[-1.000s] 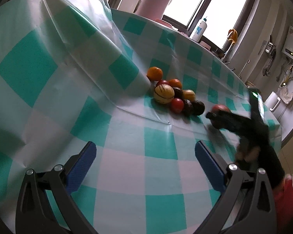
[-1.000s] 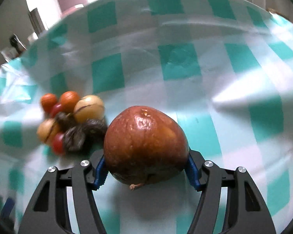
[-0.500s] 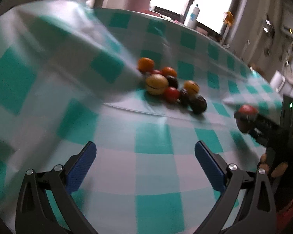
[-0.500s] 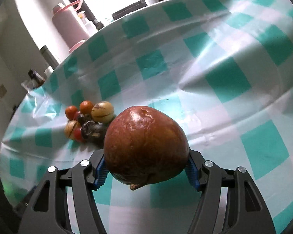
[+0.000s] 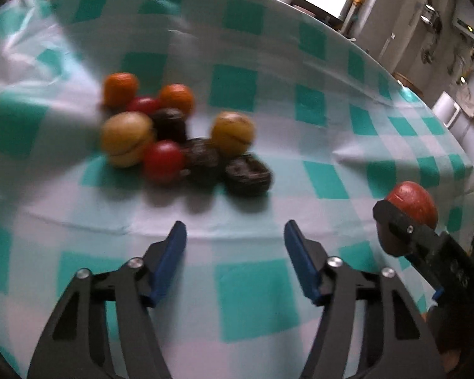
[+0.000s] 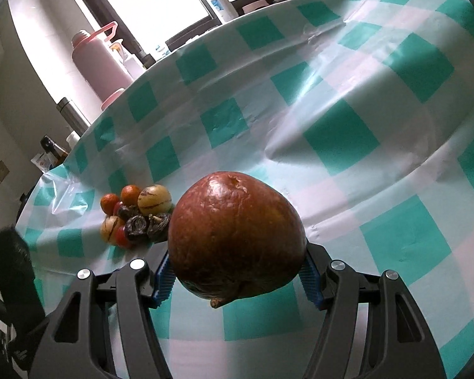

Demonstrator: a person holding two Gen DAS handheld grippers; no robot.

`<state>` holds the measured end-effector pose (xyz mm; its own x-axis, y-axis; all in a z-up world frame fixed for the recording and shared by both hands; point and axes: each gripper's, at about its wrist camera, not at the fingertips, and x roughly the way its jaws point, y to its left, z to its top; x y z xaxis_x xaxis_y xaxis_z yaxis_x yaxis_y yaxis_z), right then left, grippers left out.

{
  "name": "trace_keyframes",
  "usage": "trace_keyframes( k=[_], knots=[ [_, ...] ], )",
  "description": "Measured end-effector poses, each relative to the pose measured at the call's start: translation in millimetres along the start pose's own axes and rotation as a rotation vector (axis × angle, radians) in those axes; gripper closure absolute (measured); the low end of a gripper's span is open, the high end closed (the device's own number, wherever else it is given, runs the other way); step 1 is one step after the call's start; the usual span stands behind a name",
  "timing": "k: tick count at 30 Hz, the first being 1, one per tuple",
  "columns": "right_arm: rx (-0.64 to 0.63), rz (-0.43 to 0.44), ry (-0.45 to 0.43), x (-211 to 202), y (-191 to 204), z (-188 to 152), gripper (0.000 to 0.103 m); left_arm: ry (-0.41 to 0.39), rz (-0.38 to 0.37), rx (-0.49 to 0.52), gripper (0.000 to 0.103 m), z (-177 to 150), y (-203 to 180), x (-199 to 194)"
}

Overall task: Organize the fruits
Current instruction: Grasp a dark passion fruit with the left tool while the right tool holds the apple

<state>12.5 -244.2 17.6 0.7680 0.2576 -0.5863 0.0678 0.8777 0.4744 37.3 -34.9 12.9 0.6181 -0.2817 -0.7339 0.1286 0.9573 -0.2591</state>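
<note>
**Fruits clustered on a checked tablecloth, one large fruit held in the right tongs**

Fruits (image 5: 180,132) sit in a tight cluster on a table covered by a teal-and-white checked tablecloth (image 5: 316,110). The cluster lies toward the table's left side as the right wrist camera sees it, well in from the near edge. It holds two small orange fruits (image 5: 120,90) at the far side, two yellowish round fruits with dark stripes (image 5: 126,139), two small red ones (image 5: 162,161) and three dark, wrinkled ones (image 5: 248,175), most of them touching their neighbours. The left wrist view is blurred, so finer detail cannot be made out.

The left gripper (image 5: 235,246) hangs over bare cloth just on the near side of the cluster. Its blue-padded jaws are closing, with nothing between them.

The right gripper (image 6: 237,268) is clamped on a large reddish-brown fruit (image 6: 237,233), a blue pad pressing each side, a short stem pointing downward. It is held clear above the cloth, near the table's right edge in the left wrist view and well apart from the cluster.

Beyond the far edge of the table stand a pink flask (image 6: 99,60) and a white bottle (image 6: 218,0) against a bright window.
</note>
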Motion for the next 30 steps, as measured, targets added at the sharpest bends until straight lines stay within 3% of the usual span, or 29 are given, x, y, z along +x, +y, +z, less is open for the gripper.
trace_keyframes(
  k=[5, 9, 13, 15, 20, 25, 30],
  knots=[
    [0.026, -0.005, -0.008, -1.8, -6.3, 1.5, 0.039, 0.012, 0.025, 0.058, 0.051, 12.6, -20.5, 22.7],
    [0.018, -0.007, -0.009, -1.9, -4.6, 0.8, 0.039, 0.020, 0.052, 0.052, 0.051, 30.7, -21.4, 40.5],
    [0.013, -0.006, -0.007, -1.5, -3.6, 0.9, 0.039, 0.036, 0.072, 0.106, 0.051, 39.9, -33.3, 53.7],
    [0.010, -0.005, -0.007, -1.9, -3.2, 0.6, 0.039, 0.039, 0.076, 0.125, 0.061, 39.8, -36.3, 55.1],
    [0.006, -0.003, -0.010, -2.6, -3.2, -0.4, 0.039, 0.008, -0.023, 0.115, 0.062, 31.0, -28.5, 38.8],
    [-0.003, -0.005, -0.013, -2.1, -1.5, -1.2, 0.039, -0.038, -0.047, 0.154, 0.062, 11.9, -25.3, 10.3],
    [-0.014, -0.008, -0.014, -2.7, -0.9, -2.5, 0.039, -0.068, -0.075, 0.112, 0.062, -0.9, -14.4, -11.4]
  ],
)
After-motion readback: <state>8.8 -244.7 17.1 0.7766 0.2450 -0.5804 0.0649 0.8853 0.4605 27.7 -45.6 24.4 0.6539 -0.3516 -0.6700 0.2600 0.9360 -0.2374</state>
